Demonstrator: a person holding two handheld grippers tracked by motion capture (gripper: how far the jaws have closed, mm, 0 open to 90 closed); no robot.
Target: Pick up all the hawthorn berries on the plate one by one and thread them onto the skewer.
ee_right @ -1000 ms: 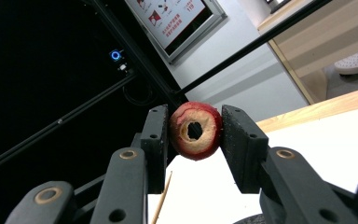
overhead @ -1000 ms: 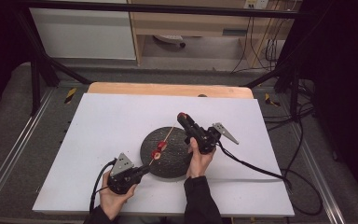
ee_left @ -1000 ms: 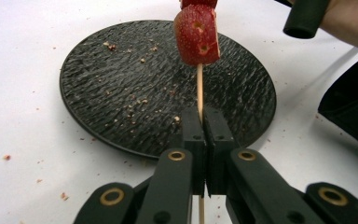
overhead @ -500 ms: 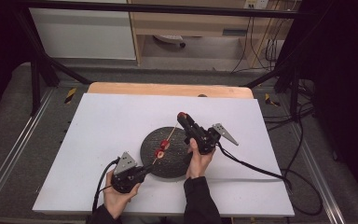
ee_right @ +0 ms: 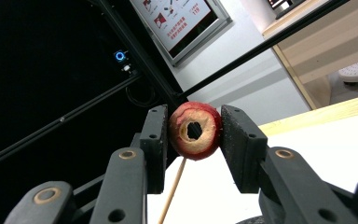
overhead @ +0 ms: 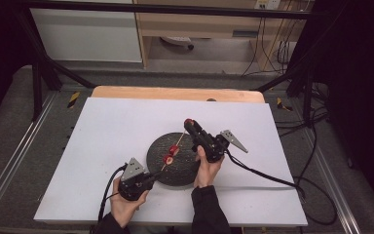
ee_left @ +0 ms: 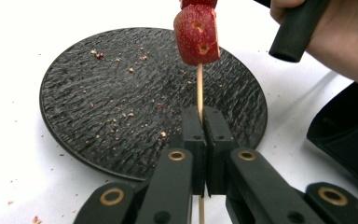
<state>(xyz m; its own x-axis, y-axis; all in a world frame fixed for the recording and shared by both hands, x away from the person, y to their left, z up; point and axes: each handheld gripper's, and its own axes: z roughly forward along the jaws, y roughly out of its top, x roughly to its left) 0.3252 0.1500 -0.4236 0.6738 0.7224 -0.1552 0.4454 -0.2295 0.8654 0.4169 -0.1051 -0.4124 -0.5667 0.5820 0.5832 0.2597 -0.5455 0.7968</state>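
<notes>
Left tool (overhead: 152, 178), nudged slightly since earlier, clamped on skewer (ee_left: 199, 88); right tool (ee_right: 193, 133) gripping cored fruit slice (ee_right: 195, 130), hole visible.

A plate (overhead: 175, 163) sits on the bench (overhead: 102, 126), nearer its front edge than its back, about midway between the left and right edges. A skewer (overhead: 171, 155) slants above the plate with two fruit pieces (overhead: 171, 154) on it. The left tool (overhead: 151, 179) grips the skewer's near end at the plate's front left rim. The right tool (overhead: 189, 123) holds a fruit ring (ee_right: 195, 130) at the skewer's far tip, over the plate's back right rim.
</notes>
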